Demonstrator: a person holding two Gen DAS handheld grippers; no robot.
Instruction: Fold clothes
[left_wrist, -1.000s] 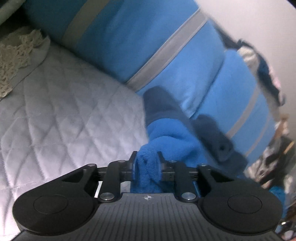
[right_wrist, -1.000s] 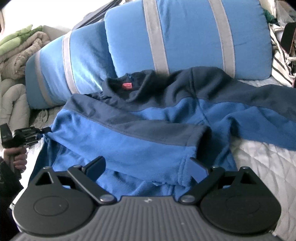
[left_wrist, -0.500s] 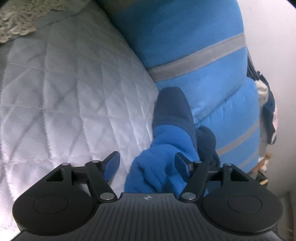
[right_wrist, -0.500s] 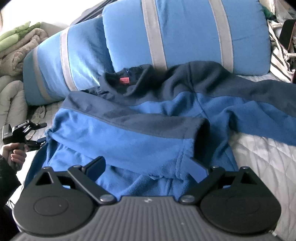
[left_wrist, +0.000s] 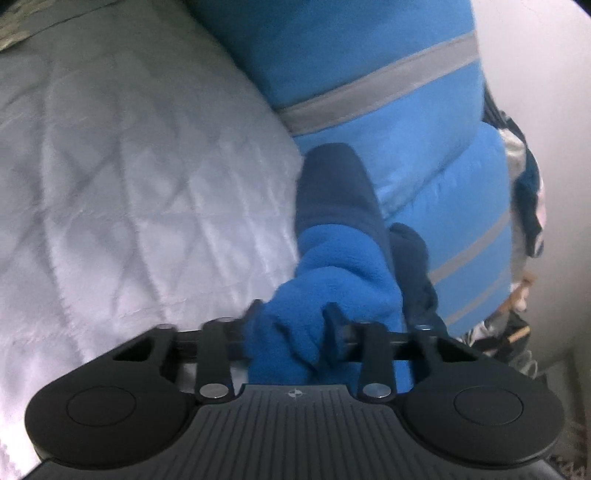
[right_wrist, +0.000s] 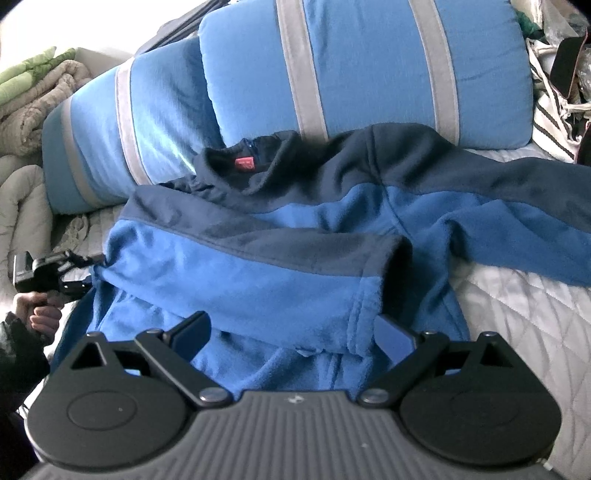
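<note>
Pinching a bunched fold of the blue fleece jacket (left_wrist: 332, 273) at lower centre of its view, the left gripper (left_wrist: 291, 325) has its fingers pressed together on the fabric. The right gripper (right_wrist: 295, 332) hovers with fingers spread over the jacket's folded sleeve (right_wrist: 258, 273). The jacket lies on the quilted bed (right_wrist: 517, 317), its collar against striped blue pillows (right_wrist: 369, 66).

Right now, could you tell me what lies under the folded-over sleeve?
Under the folded-over sleeve lies the fleece jacket body, bright blue; its lower front shows beneath. The quilted bedcover under that is covered.
</note>
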